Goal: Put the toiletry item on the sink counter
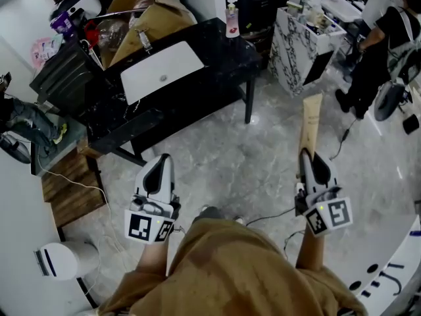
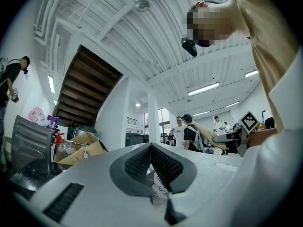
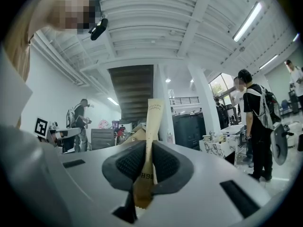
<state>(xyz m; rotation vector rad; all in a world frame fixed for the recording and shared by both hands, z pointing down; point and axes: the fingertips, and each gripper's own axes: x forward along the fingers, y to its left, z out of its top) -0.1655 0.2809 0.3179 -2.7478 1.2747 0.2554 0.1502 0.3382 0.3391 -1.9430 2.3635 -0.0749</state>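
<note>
Toiletry tube (image 1: 310, 125): clamped between the fingers (image 3: 127, 163) of the right gripper (image 1: 306, 155), held over the floor, well apart from the black tabletop (image 1: 223, 51) and its white sink (image 1: 161, 70). Left gripper (image 1: 162, 160): fingers closed together, empty.

Cardboard box (image 1: 150, 8), marbled cabinet (image 1: 297, 56), white bin (image 1: 62, 261), grey floor (image 1: 230, 157)

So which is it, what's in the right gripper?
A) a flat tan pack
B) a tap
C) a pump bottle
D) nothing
A: the right gripper has its jaws clamped on the tan pack, which sticks out ahead of them, while the bottle stands far off on the counter.
</note>
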